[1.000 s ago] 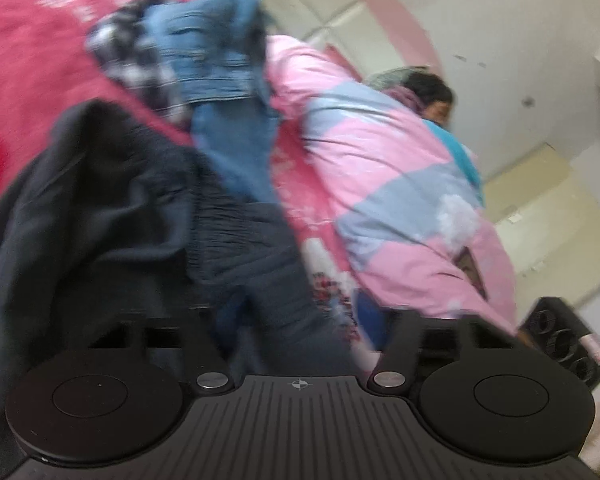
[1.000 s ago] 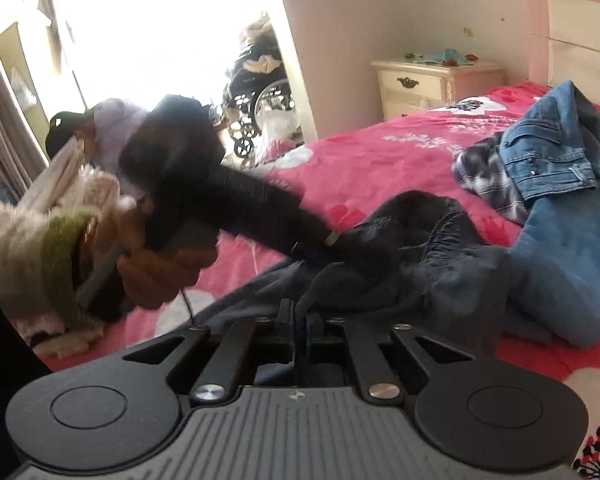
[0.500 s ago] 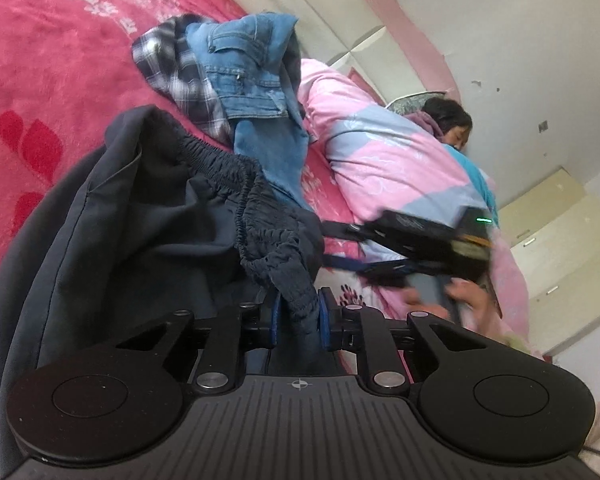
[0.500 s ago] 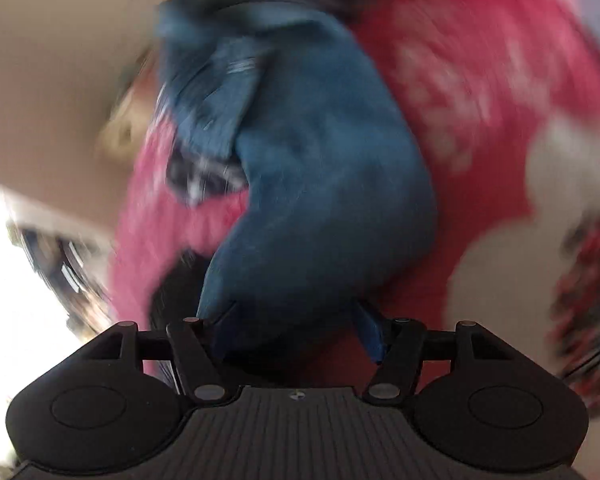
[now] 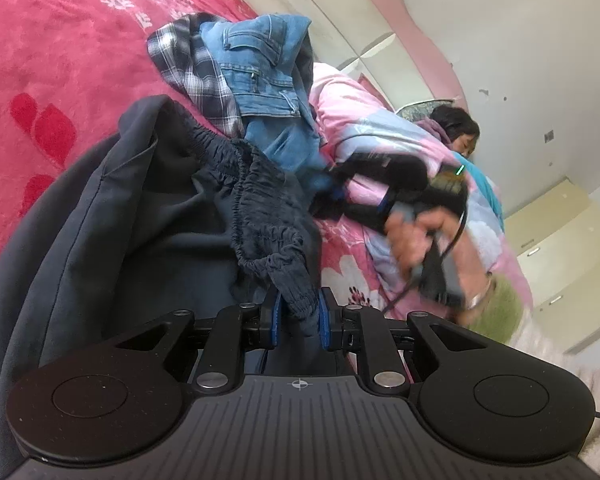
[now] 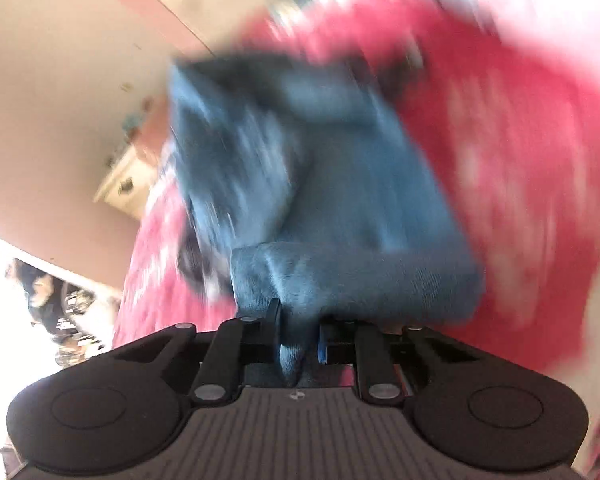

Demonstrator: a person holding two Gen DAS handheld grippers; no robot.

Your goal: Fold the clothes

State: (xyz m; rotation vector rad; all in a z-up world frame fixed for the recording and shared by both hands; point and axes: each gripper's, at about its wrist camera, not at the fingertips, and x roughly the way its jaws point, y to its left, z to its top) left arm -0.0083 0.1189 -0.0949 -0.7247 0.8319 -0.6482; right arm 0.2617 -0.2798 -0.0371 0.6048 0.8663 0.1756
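Dark navy trousers [image 5: 160, 220] lie bunched on the red bedspread [image 5: 60, 60]. My left gripper [image 5: 298, 316] is shut on their gathered elastic waistband [image 5: 260, 216]. Beyond them blue jeans [image 5: 260, 80] are heaped over a plaid shirt [image 5: 196, 72]. In the blurred right wrist view my right gripper [image 6: 298, 328] is closing its jaws, and a fold of the jeans [image 6: 340, 200] is pinched between the pads. From the left wrist view a hand [image 5: 420, 236] holds that right gripper by the jeans' lower end, smeared by motion.
A pink and blue quilt [image 5: 380, 132] covers a person [image 5: 456, 128] lying along the bed's far side. Cream cabinets [image 5: 560, 240] stand past the bed. A cream nightstand [image 6: 128, 184] stands against the wall beside the bedspread [image 6: 500, 140].
My left gripper closed on the trousers' waistband and has stayed there. My right gripper left the trousers, swung across to the jeans while rolling, opened wide and then closed on a denim fold.
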